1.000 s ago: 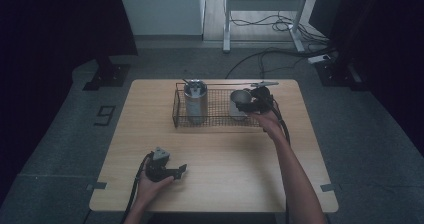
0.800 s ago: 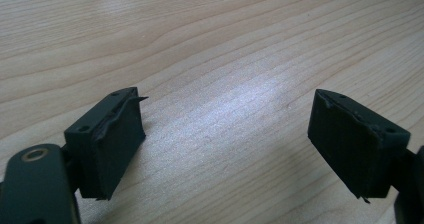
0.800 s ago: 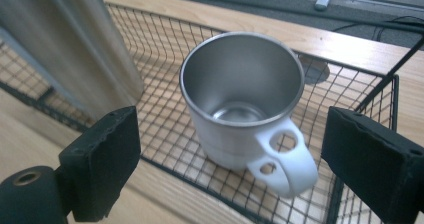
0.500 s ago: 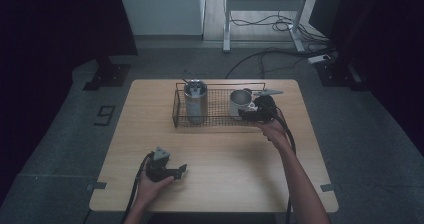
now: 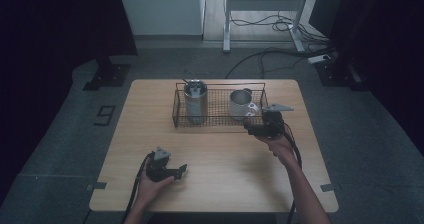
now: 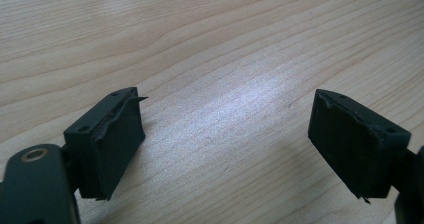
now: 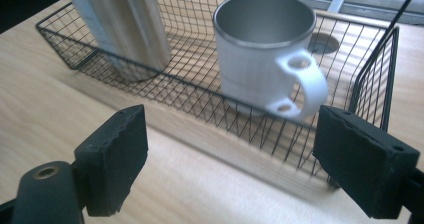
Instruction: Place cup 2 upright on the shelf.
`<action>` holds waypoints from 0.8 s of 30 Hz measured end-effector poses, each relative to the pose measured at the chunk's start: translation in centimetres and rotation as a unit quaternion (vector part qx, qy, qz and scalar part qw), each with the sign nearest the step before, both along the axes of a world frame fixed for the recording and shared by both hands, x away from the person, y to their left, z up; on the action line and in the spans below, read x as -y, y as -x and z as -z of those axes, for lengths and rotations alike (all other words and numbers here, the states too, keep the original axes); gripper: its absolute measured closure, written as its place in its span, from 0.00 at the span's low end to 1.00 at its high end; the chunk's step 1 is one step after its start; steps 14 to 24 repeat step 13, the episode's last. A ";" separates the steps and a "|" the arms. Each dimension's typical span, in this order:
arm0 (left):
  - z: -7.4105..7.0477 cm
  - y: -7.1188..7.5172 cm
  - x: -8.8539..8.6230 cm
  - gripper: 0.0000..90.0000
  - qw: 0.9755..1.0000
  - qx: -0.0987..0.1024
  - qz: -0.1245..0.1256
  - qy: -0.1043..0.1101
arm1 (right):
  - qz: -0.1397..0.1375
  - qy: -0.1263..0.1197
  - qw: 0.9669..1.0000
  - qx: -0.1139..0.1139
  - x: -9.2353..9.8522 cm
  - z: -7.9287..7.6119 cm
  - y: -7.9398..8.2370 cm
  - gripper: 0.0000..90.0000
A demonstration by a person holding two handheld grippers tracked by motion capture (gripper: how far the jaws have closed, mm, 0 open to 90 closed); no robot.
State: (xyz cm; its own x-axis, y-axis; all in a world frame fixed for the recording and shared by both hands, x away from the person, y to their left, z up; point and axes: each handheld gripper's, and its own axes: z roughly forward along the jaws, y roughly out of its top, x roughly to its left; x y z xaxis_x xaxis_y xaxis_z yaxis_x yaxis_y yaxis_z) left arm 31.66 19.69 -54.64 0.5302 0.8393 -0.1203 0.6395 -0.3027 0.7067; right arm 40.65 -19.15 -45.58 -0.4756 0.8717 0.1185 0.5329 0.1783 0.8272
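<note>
Now: right gripper [image 5: 254, 129] outside the wire basket [image 5: 218, 120], white mug [image 7: 265, 54] standing inside.
Right jaws wide apart, empty, just short of the basket's near wall — mug handle faces them. Tall metal cylinder [image 5: 195, 102] stands at the basket's other end. Left gripper [image 5: 181, 170] low over bare table [image 6: 210, 49] — its jaws apart too, nothing between.

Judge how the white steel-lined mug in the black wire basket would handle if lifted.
The white mug looks rigid and probably light, being empty. Its glossy wall may slip; the looped handle offers surer purchase. Upright, broad-based, it seems unlikely to tip.
</note>
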 end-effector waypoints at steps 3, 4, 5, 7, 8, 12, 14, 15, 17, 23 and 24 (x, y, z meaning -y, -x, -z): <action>0.0 0.0 0.0 0.16 1.000 0.000 0.000 0.000 | -0.001 -0.001 1.000 0.001 0.4 0.5 1.2 0.16; 0.0 0.0 0.0 0.16 1.000 0.000 0.000 0.000 | -0.001 0.000 1.000 0.002 0.5 0.6 1.5 0.16; 0.0 0.0 0.0 0.16 1.000 0.000 0.000 -0.001 | 0.001 -0.001 1.000 0.004 0.7 0.7 1.9 0.16; 0.0 0.0 0.0 0.16 1.000 0.000 0.001 -0.002 | 0.003 -0.002 1.000 0.004 1.1 0.9 2.7 0.16; 0.0 0.0 0.0 0.16 1.000 0.000 0.001 -0.002 | 0.003 -0.003 1.000 0.006 1.2 1.1 2.9 0.16; 0.0 0.0 0.1 0.16 1.000 0.001 0.001 -0.002 | 0.005 -0.003 1.000 0.004 1.7 1.9 4.3 0.16; 0.0 0.0 0.1 0.16 1.000 0.001 0.001 -0.003 | 0.006 -0.003 1.000 0.003 1.9 2.2 4.6 0.16; 0.0 0.0 0.1 0.16 1.000 0.001 0.001 -0.003 | 0.006 -0.003 1.000 0.003 1.9 2.2 4.6 0.16; 0.0 0.0 0.1 0.16 1.000 0.001 0.001 -0.003 | 0.006 -0.003 1.000 0.003 1.9 2.2 4.6 0.16; 0.0 0.0 0.1 0.16 1.000 0.001 0.001 -0.003 | 0.006 -0.003 1.000 0.003 1.9 2.2 4.6 0.16; 0.0 0.0 0.1 0.16 1.000 0.001 0.001 -0.003 | 0.006 -0.003 1.000 0.003 1.9 2.2 4.6 0.16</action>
